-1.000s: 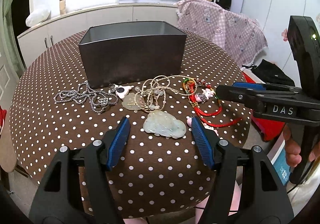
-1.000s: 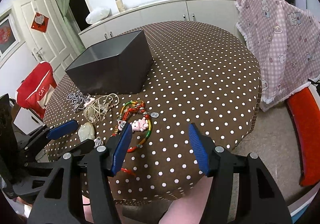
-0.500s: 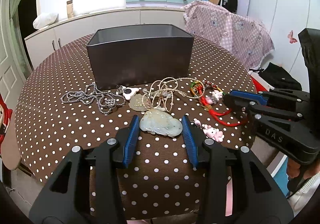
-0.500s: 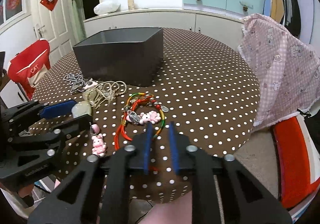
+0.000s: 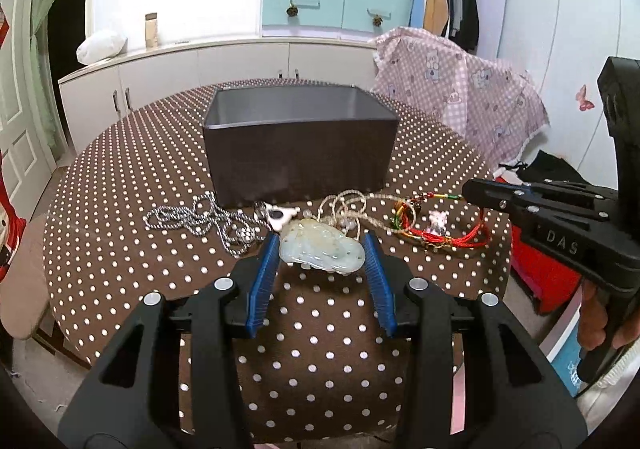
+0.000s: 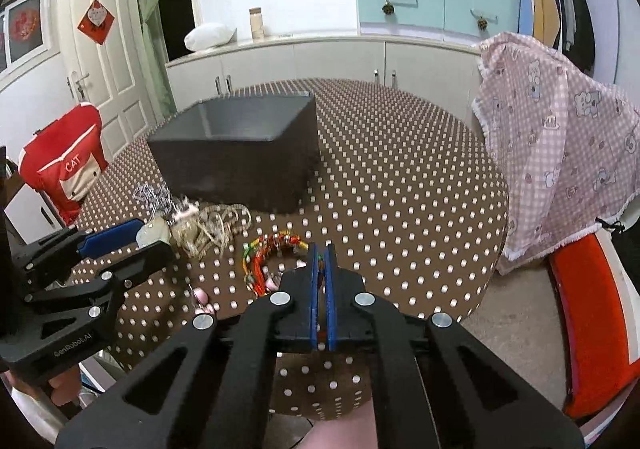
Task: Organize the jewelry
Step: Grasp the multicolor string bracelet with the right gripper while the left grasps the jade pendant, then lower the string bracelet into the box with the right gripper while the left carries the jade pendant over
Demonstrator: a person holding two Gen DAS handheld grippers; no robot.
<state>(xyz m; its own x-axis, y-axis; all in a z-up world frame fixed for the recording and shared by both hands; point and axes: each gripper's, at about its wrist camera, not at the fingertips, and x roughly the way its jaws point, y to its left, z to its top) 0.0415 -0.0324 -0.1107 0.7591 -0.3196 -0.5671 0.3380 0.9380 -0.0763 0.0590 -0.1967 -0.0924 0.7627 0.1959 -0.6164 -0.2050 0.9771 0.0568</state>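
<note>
Both claws have just clenched — left gripper on the jade pendant, right gripper on the red cord bracelet (box at twelve o'clock) — ready to lift.

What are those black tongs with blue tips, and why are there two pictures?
No robot here: a person holds one pair of tongs in each hand, with a camera on each looking along its fingers. One picture is from the left tongs, closed on a pale jade pendant. The other is from the right tongs, shut on a red and multicoloured cord bracelet. On the dotted tablecloth lie a silver chain, beige cords and a dark box.
</note>
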